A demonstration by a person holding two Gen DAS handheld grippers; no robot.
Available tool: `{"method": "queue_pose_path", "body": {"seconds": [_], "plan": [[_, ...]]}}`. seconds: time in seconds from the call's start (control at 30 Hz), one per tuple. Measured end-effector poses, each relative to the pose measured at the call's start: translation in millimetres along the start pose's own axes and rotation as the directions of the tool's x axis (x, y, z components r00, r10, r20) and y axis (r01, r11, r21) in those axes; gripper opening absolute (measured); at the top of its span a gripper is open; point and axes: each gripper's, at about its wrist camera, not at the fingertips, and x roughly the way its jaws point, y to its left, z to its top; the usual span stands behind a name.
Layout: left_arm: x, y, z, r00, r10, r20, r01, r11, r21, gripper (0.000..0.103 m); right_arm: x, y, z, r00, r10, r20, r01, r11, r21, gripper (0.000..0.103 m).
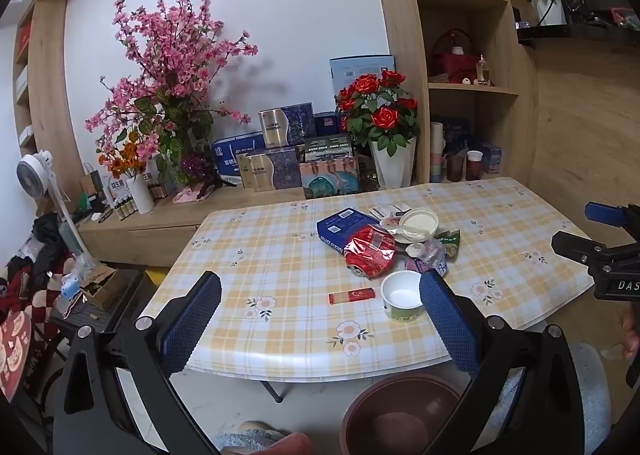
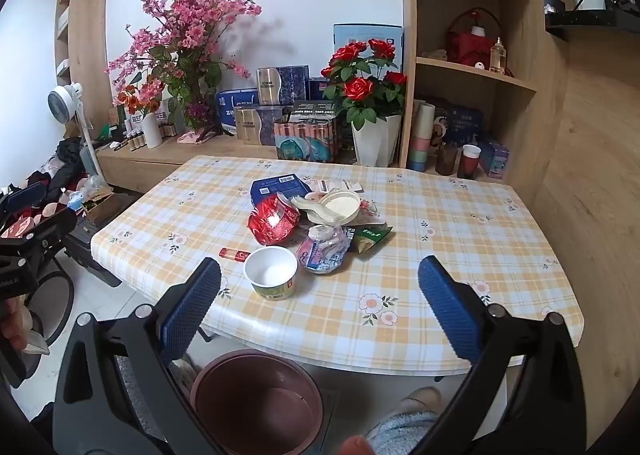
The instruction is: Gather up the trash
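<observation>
Both the left gripper point(image 1: 320, 319) and right gripper point(image 2: 320, 311) hang wide apart and empty before the table point(image 2: 460, 215), where the trash pile point(image 2: 320, 223) lies mid-table, the red stick point(image 1: 352, 295) lying left-right beside the upright cup point(image 2: 272, 273).

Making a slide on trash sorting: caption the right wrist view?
Open right gripper above checked table with white paper cup, red crumpled wrapper and brown plastic bin below.

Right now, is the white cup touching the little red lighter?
Apart. The left wrist view shows tablecloth between the cup and the lighter.
</observation>
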Motion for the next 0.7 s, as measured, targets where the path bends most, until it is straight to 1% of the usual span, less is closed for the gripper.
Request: {"method": "queue_pose_path", "body": {"seconds": [0.03,0.33,0.47,0.7], "plan": [[-0.1,0.1,-0.1,1.000,0.001,0.003,-0.001,1.000,-0.001,0.097,-1.2,0.6,0.0,1.000,-0.004,0.015,0.004,1.000,-0.007,0.097],[-0.9,9.5,8.0,1.000,0.008,0.007,-0.008,1.000,0.001,0.097,-1.9,2.1,1.4,1.000,-0.007,0.009,0.007,1.000,-0.015,0.097],[-5.2,7.4,9.1,1.000,0.020,0.013,-0.020,1.000,0.009,0.097,-4.1,3.2,4.0,1.000,-0.007,0.007,0.007,1.000,-0.018,0.097],[-4.2,6.9,5.1,0.999,0.030,0.012,-0.030,1.000,0.011,0.097,-3.8,3.1,3.3,1.000,-0.014,0.005,0.014,0.999,-0.030,0.097]]}}
